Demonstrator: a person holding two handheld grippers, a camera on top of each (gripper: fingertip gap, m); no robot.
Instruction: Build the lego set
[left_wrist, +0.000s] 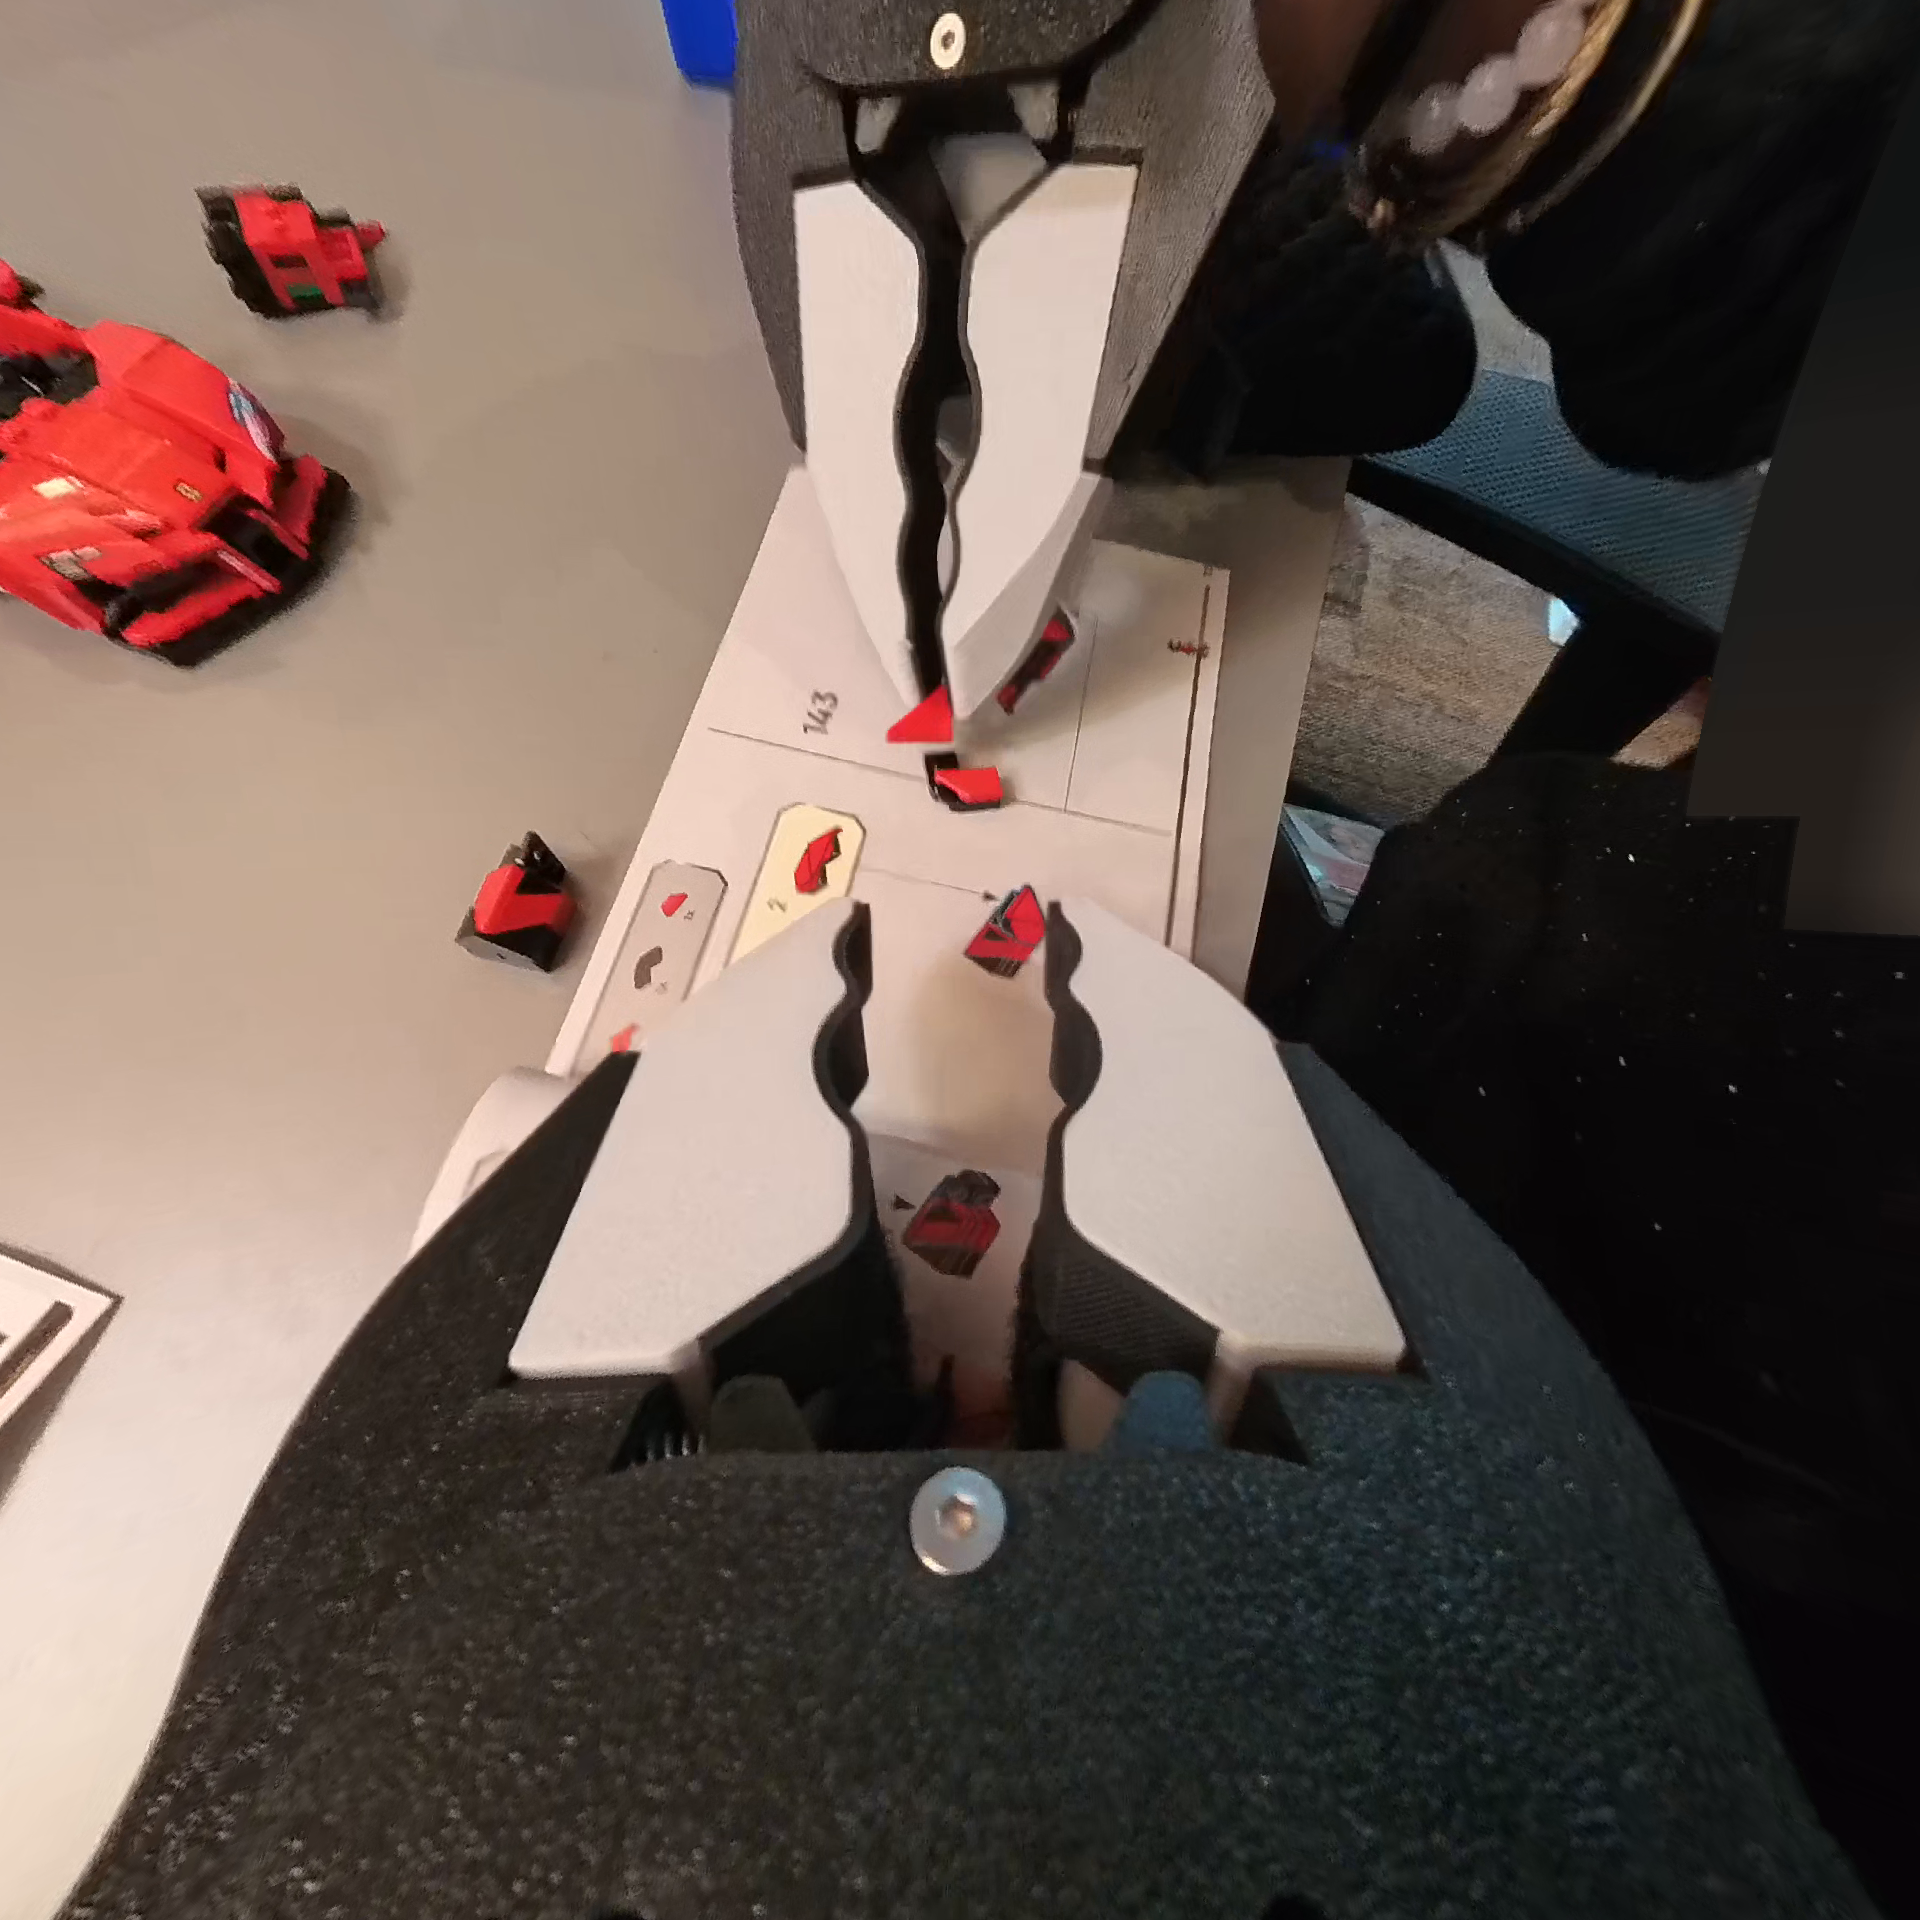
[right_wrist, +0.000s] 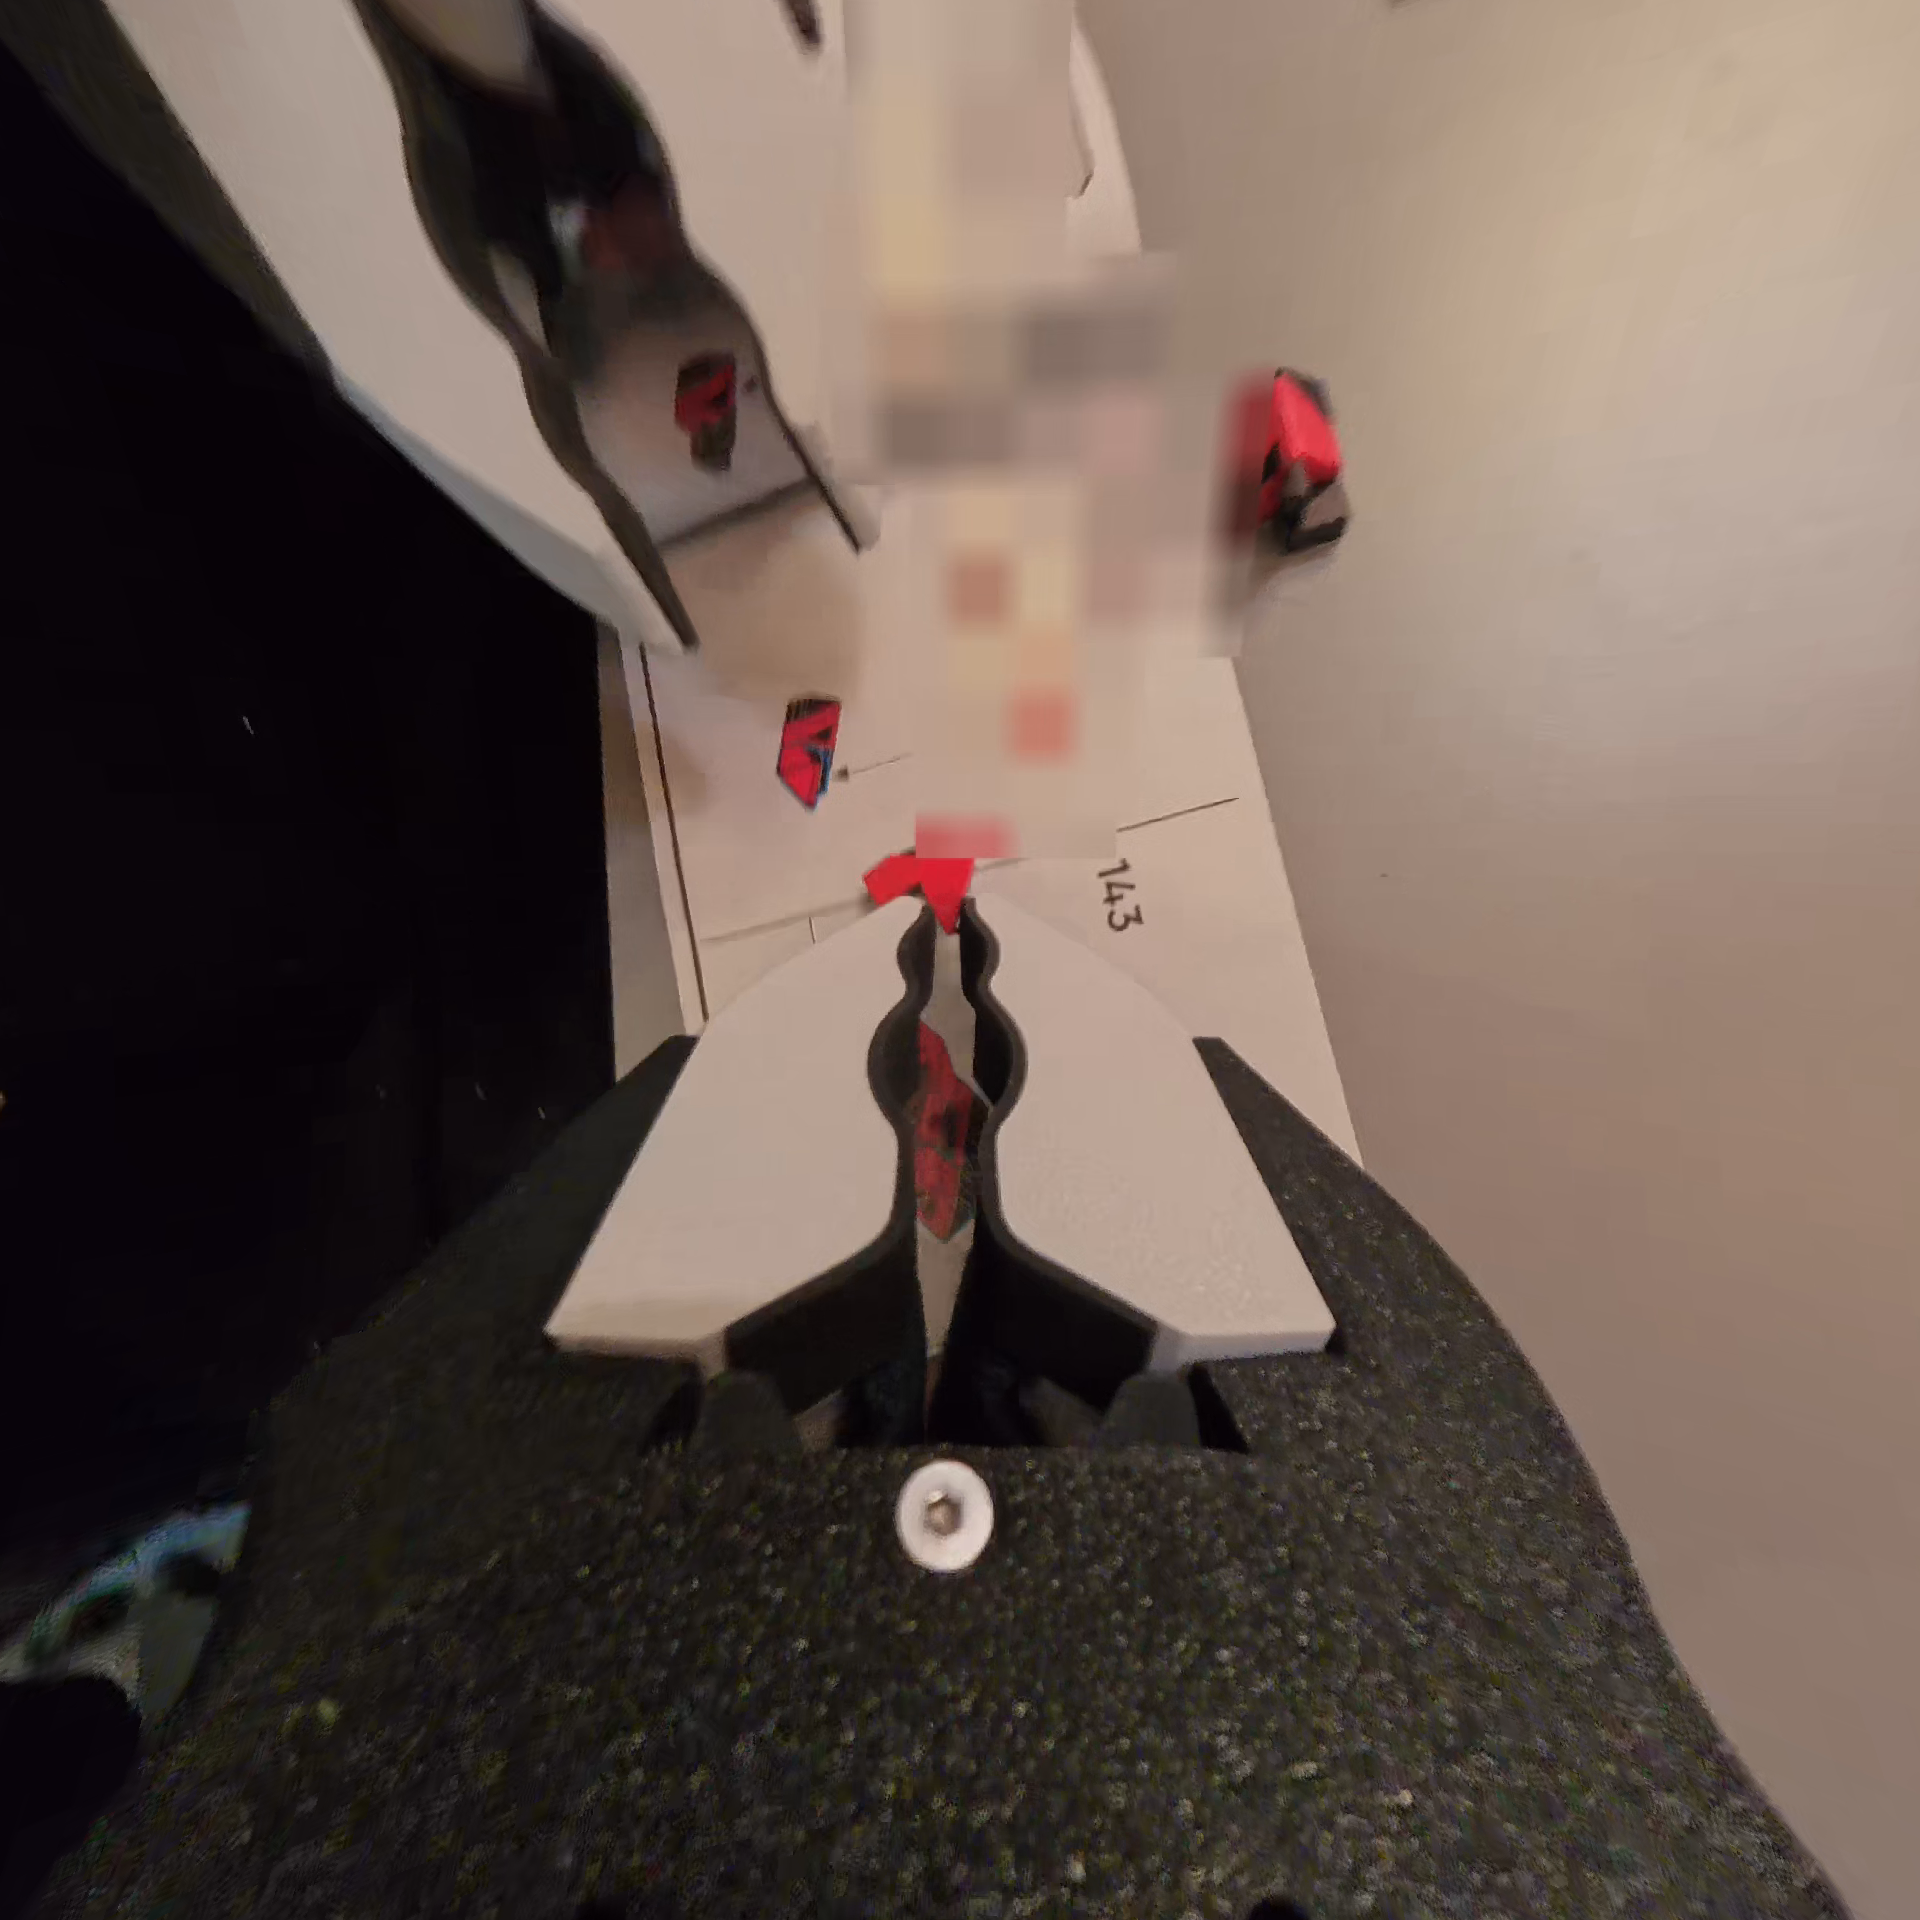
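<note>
My right gripper (right_wrist: 941, 906) is shut on a small red wedge piece (right_wrist: 943, 891) at its fingertips. In the left wrist view it comes in from the top (left_wrist: 935, 698), with the wedge (left_wrist: 923, 719) just above a small red and black piece (left_wrist: 966, 787) lying on the open instruction booklet (left_wrist: 1122, 727). My left gripper (left_wrist: 956, 920) is open and empty over the booklet, a short way in front of that piece. It shows blurred at the top of the right wrist view (right_wrist: 764, 577). The booklet also shows there (right_wrist: 1174, 997).
On the grey table left of the booklet are a red built car (left_wrist: 135, 488), a red and black sub-assembly (left_wrist: 291, 249) and a smaller one (left_wrist: 516, 904), also in the right wrist view (right_wrist: 1288, 457). The table edge, a chair (left_wrist: 1538, 488) and a person's dark sleeve are at the right. Spacing between my two grippers at the tips: around 6 cm.
</note>
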